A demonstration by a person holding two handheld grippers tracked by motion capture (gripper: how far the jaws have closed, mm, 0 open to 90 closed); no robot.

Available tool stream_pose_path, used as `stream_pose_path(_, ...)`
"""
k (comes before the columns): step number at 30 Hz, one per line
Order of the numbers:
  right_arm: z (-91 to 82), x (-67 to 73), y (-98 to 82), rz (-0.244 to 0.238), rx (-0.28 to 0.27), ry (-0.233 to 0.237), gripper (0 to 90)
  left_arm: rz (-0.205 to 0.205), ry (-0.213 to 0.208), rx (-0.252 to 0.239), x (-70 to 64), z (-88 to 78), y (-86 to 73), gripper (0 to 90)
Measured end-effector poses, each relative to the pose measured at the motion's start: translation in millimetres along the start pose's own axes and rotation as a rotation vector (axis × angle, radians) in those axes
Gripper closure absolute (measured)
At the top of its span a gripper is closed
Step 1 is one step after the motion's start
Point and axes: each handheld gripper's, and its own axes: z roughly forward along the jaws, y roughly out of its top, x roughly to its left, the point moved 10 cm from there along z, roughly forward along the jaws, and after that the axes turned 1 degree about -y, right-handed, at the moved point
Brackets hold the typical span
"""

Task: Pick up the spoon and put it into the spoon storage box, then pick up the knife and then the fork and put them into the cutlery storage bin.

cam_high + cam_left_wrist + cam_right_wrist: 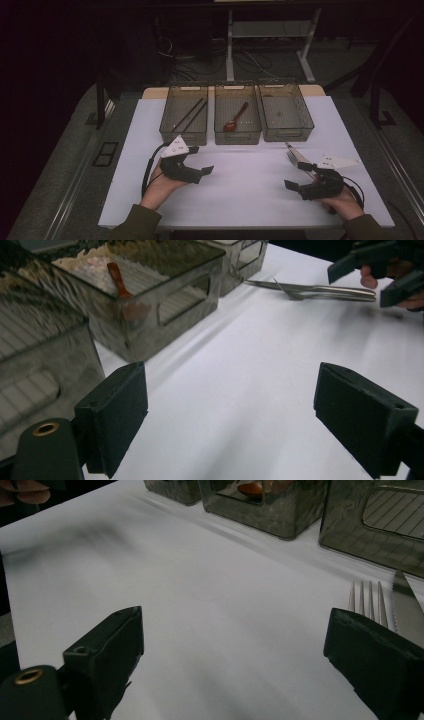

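The left gripper (206,172) hangs wide open and empty. Fork (293,158) and knife (296,152) lie together beside the right gripper (296,187), also open; I'd pinch one handle alone, clear of its neighbour.

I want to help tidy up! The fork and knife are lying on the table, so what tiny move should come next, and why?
Probably the right gripper should slide sideways until a jaw sits on each side of the fork. Its jaws stand open with nothing between them, and the fork and knife lie just beside one jaw. The right-hand bin looks empty, while the others hold chopsticks and a spoon.
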Motion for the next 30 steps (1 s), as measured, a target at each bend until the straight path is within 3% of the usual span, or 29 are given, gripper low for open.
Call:
stream_pose_path(8, 0.1, 0.7, 1.1, 0.004, -0.003, 0.006, 8.5, -0.008, 0.01, -0.007, -2.8, -14.6, -18.7, 11.4)
stream_pose_path(14, -1.9, 0.6, 1.9, 0.023, -0.002, 0.016, 8.4, -0.024, 0.015, -0.011, -1.7, -22.2, -29.5, 4.5)
stream_pose_path(20, -7.0, -2.6, 4.3, 0.048, -0.006, 0.014, 8.5, -0.02, 0.044, 0.001, -3.3, -22.1, -38.2, 0.0)
stream_pose_path(26, -9.2, -7.4, 5.1, 0.048, 0.003, -0.01, 8.5, -0.048, 0.032, 0.014, -4.1, -22.0, -41.6, 0.0)
stream_pose_path(30, -11.5, -10.5, 4.8, 0.044, 0.016, -0.026, 8.5, -0.039, 0.031, 0.018, -6.7, -20.8, -41.6, 0.0)
